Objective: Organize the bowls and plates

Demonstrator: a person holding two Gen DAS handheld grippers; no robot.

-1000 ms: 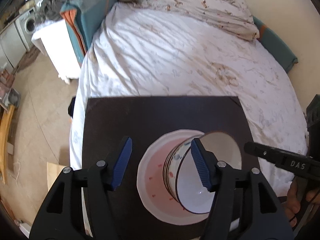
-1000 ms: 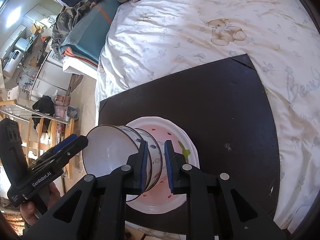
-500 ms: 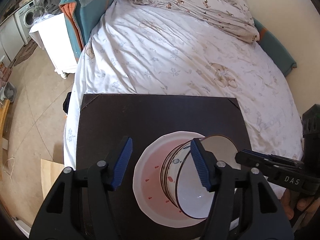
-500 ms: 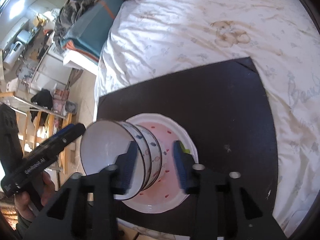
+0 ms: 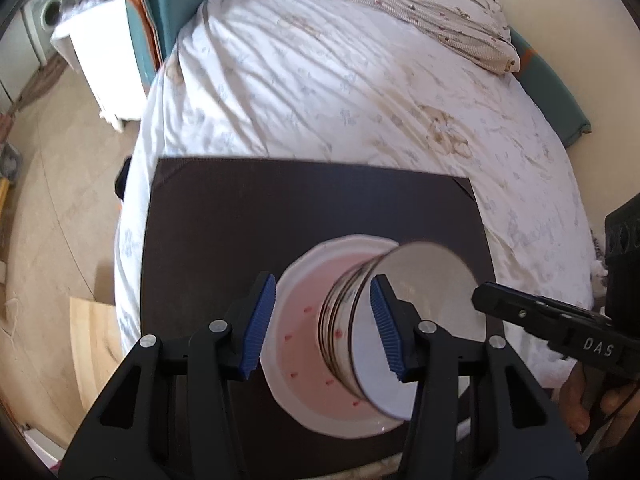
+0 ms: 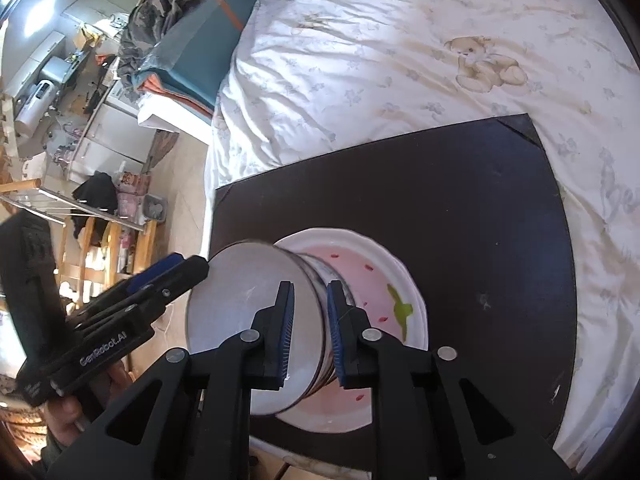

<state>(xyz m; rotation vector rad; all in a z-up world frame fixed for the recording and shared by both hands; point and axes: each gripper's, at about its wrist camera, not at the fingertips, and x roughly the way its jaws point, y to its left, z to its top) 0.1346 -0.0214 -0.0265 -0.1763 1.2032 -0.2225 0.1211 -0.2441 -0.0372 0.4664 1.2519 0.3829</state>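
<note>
While the bowls point(image 6: 256, 320) sit stacked on the plate point(image 6: 384, 280) on the dark mat point(image 6: 480, 220), we hold our right gripper point(image 6: 310, 328) slightly parted astride their near rim, contact unclear; our left gripper point(image 5: 322, 322) stands spread wide, its right finger over the bowls; the mat lies on the bed point(image 5: 360, 80)

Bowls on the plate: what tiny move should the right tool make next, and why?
Probably squeeze shut on the top bowl at its rim: the right tool has its pads astride that rim, though a firm pinch isn't clear, and the left tool is open, holding nothing.
</note>
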